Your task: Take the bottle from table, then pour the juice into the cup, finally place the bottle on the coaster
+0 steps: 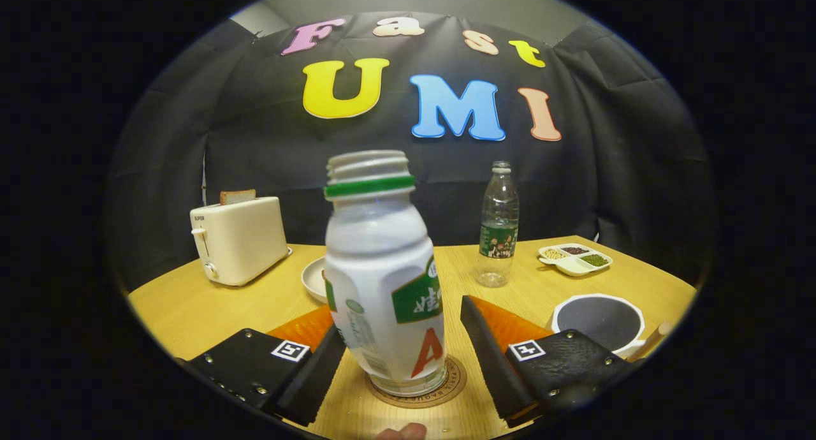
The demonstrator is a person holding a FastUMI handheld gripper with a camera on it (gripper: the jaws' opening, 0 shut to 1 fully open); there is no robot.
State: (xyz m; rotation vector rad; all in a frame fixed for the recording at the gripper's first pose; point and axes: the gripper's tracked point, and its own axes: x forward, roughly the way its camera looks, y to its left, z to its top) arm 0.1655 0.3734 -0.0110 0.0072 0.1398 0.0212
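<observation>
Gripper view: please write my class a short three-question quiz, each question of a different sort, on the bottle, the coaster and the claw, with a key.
1. True or false: the white bottle stands upright on the coaster.
2. The claw is: A) shut on the bottle; B) open, with the bottle between its fingers; C) shut on the cup.
3. Fill in: the white bottle's cap is ____.

Key
1. True.
2. B: a gap shows on the right finger's side, so both fingers do not press.
3. Off: the threaded neck above the green ring is bare.

The cup stands beyond the right finger.
</observation>
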